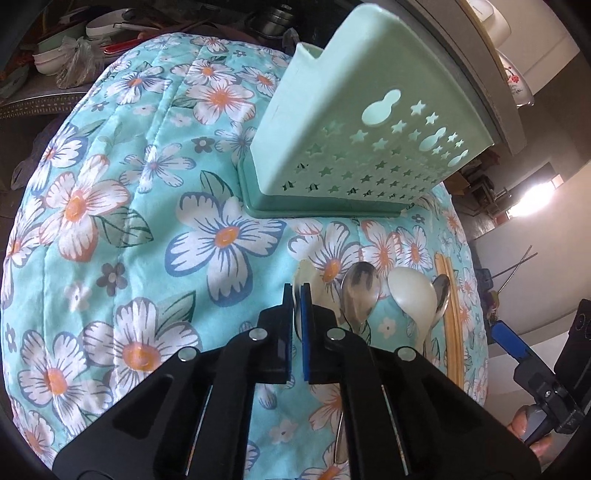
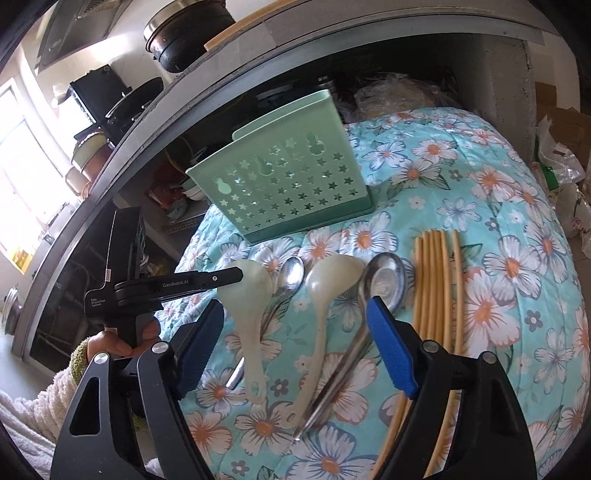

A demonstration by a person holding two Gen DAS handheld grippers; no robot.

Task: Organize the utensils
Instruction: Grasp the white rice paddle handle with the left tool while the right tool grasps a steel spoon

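A mint green utensil holder [image 1: 354,122] with star cut-outs stands on the floral cloth; it also shows in the right wrist view [image 2: 291,173]. In front of it lie two cream plastic spoons [image 2: 247,295] [image 2: 328,280], two steel spoons [image 2: 291,273] [image 2: 384,280] and several wooden chopsticks [image 2: 439,288]. My left gripper [image 1: 297,291] is shut on the bowl of the left cream spoon [image 1: 308,280]; it is seen from the side in the right wrist view [image 2: 236,275]. My right gripper [image 2: 295,314] is open and empty, above the spoons' handles.
The floral cloth [image 1: 129,221] covers a rounded surface. Behind it a dark shelf holds bowls and bags [image 1: 74,48]. A grey counter edge [image 2: 221,66] runs above the holder, with a black pot [image 2: 184,33] on top. Plastic bags [image 2: 561,162] lie at the right.
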